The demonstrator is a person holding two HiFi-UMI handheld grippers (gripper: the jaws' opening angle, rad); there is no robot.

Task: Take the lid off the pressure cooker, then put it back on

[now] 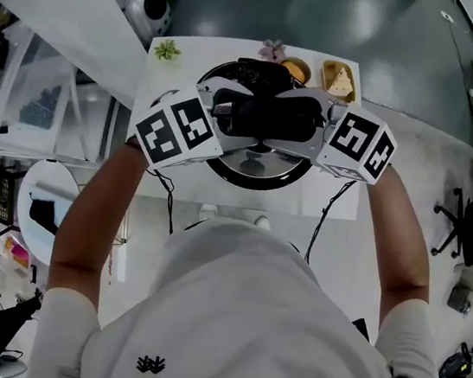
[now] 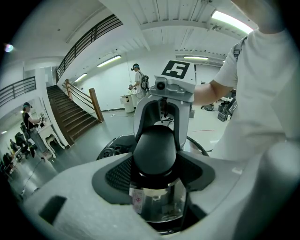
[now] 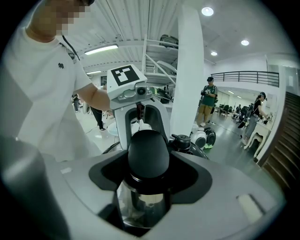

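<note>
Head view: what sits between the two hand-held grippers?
The black bar handle of the steel pressure cooker lid spans the gap between the left hand-held gripper and right hand-held gripper; each gripper view shows one rounded end clamped between its jaws.

- The lid handle [image 1: 262,116] is lying between the jaws of the left gripper [image 1: 223,114] and the right gripper [image 1: 314,120], one at each end.
- The pressure cooker [image 1: 256,173] is sitting under the jaws, on the table [image 1: 335,202].
- A bowl [image 1: 296,67] and a tray [image 1: 339,80] are standing beyond the jaws.
</note>
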